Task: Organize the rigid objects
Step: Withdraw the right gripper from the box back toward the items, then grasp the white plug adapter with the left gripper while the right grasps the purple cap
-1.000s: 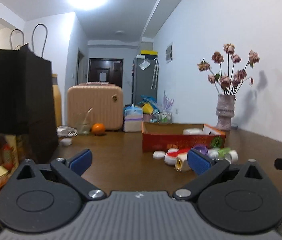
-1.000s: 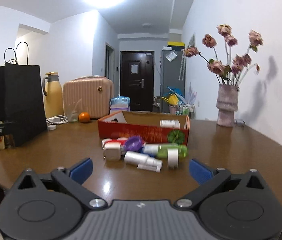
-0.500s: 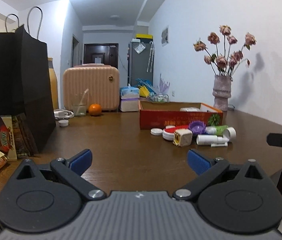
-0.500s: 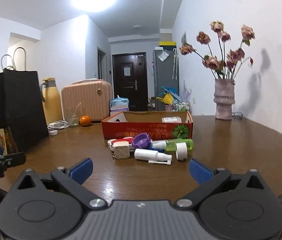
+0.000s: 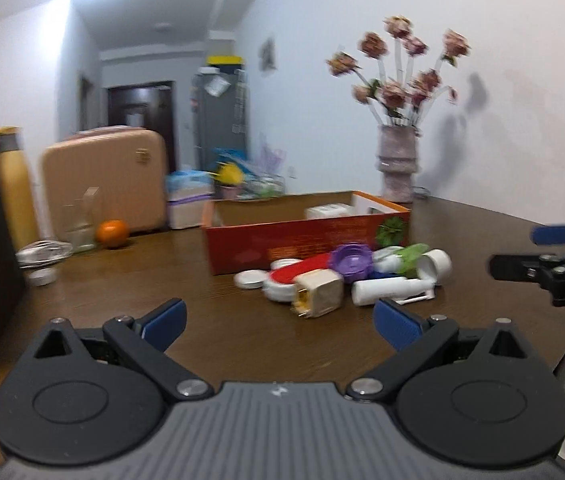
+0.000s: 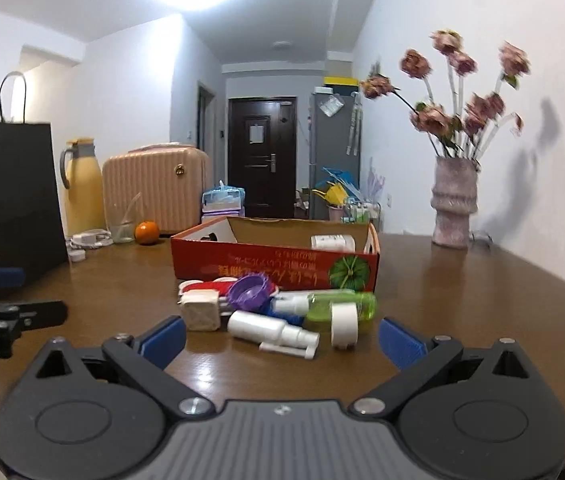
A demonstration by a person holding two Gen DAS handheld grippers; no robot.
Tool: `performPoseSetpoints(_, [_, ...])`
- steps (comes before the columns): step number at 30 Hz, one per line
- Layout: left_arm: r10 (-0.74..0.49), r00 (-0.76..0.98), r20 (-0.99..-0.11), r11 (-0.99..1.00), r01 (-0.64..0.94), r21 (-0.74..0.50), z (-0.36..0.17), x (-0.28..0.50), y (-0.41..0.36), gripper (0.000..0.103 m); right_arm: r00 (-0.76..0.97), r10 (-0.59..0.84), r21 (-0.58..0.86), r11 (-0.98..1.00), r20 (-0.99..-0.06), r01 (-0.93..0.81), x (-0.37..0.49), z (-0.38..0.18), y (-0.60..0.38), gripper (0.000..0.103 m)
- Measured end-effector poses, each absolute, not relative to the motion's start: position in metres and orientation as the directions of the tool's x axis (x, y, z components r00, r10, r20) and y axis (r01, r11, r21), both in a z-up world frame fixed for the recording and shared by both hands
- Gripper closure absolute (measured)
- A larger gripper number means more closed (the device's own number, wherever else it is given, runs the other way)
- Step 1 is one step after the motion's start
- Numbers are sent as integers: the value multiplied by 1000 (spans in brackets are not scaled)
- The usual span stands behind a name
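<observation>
A red cardboard box [image 5: 306, 240] [image 6: 274, 264] stands on the brown table, with a white item inside. In front of it lies a pile: a beige cube [image 5: 318, 294] [image 6: 201, 312], a purple lid [image 5: 351, 261] [image 6: 249, 290], a white spray bottle [image 5: 392, 291] [image 6: 270, 331], a green bottle [image 6: 340, 305], a white cap [image 6: 344, 325] and a red-and-white piece [image 5: 294, 276]. My left gripper [image 5: 280, 322] is open, just short of the pile. My right gripper [image 6: 280, 338] is open too, close to the spray bottle. Neither one holds anything.
A vase of dried flowers [image 6: 453, 208] stands at the back right. At the left are a black paper bag [image 6: 14, 200], a yellow jug [image 6: 80, 188], a glass [image 6: 122, 228], an orange [image 6: 147, 233] and a pink suitcase [image 6: 158, 192]. The table edge runs near both grippers.
Both grippers have moved forward towards the pile, which now looks larger. The left view has swung right, so the black bag is nearly out of it. Both stay open.
</observation>
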State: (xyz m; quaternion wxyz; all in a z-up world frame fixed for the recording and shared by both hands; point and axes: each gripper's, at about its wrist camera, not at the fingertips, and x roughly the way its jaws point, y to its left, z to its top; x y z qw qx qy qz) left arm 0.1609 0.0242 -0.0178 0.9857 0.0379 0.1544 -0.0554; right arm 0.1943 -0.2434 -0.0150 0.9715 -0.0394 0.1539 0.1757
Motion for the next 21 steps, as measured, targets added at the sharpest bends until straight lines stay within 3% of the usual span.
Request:
performPoseSetpoints(7, [-247,871,-425,943,317,102,-23,255,9,23,818,409,-101,869,-405,-484,271,-13,-227,4])
performPoseSetpoints(12, [-322,795,-514,907,414,72,-39,319,3,29,792,420,-134,843,-444,-522,307,-20,-213,8])
performPoseSetpoints(16, [-352,764,-540,896,443,42,-46,334,7,53,766,447,-143,815,-462,-562,328,-24,-203,8])
performPoseSetpoints(21, [-414,716,-562,868,496,-6,-50,337,10,61,731,474,-156,777,-491,-609,347,-31,-186,11])
